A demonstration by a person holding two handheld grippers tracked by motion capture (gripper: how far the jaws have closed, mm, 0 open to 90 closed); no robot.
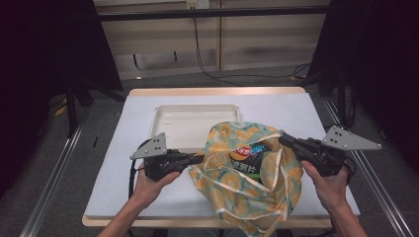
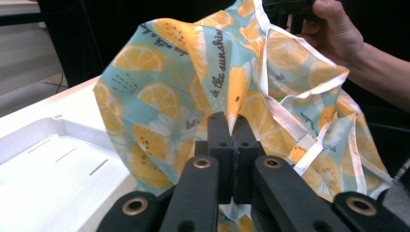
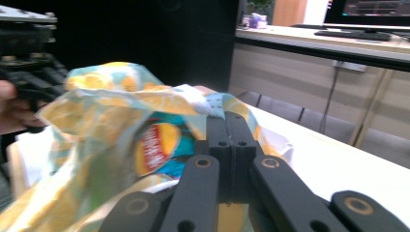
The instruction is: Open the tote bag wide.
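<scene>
Clearly, the left hand-held gripper [image 1: 200, 158] is clenched on the left rim of the bag [image 1: 247, 173], and the right hand-held gripper [image 1: 282, 139] is clenched on its right rim, so the mouth gapes between them. Inside, a snack packet [image 1: 247, 155] shows. Its bottom sags over the near edge of the tabletop [image 1: 128, 163], just near and right of a white tray [image 1: 188, 123].

The left gripper [image 1: 200, 158] and right gripper [image 1: 282, 139] point inward at each other, jaws clamped tight, each held in one hand.
</scene>
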